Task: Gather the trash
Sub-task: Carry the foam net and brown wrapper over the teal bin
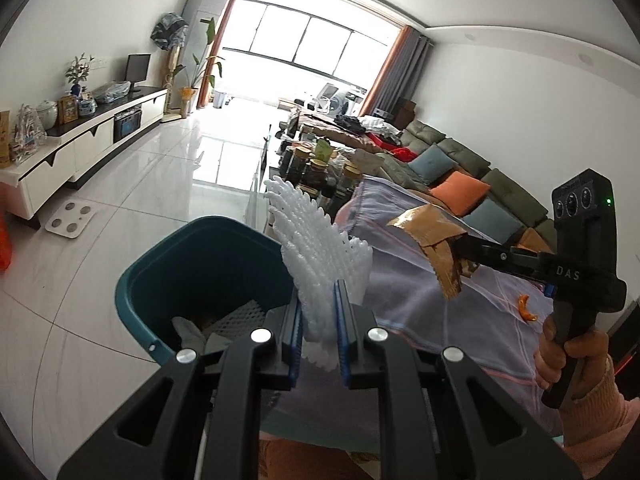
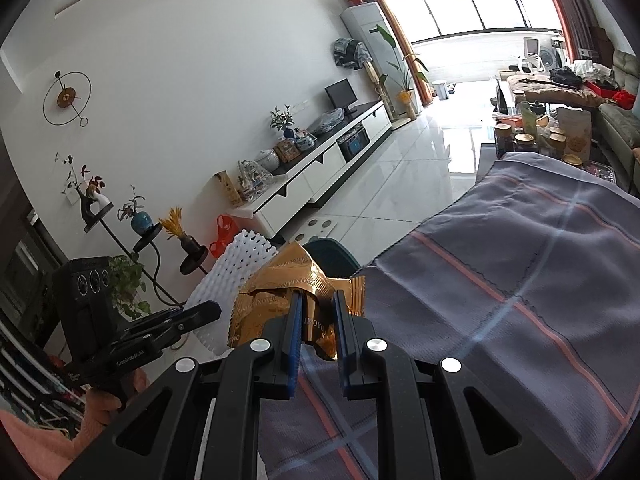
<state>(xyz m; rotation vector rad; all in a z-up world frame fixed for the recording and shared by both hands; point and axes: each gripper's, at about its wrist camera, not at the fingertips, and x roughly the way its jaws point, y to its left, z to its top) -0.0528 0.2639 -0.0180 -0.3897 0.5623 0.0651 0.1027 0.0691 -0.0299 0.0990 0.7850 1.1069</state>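
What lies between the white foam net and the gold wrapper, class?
In the left wrist view, only the cloth on the table shows in the gap between the white foam net and the gold wrapper; nothing else lies there.

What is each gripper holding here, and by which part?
Left gripper pinches the white foam fruit net at its lower end. Right gripper clamps the crumpled gold foil wrapper near its middle.

White letters "DAS" stand on the black body of the right tool [image 1: 460,250], at the right of the left wrist view. The gold wrapper [image 2: 280,284], centre of the right wrist view, carries repeated lettering, too crumpled to read surely.
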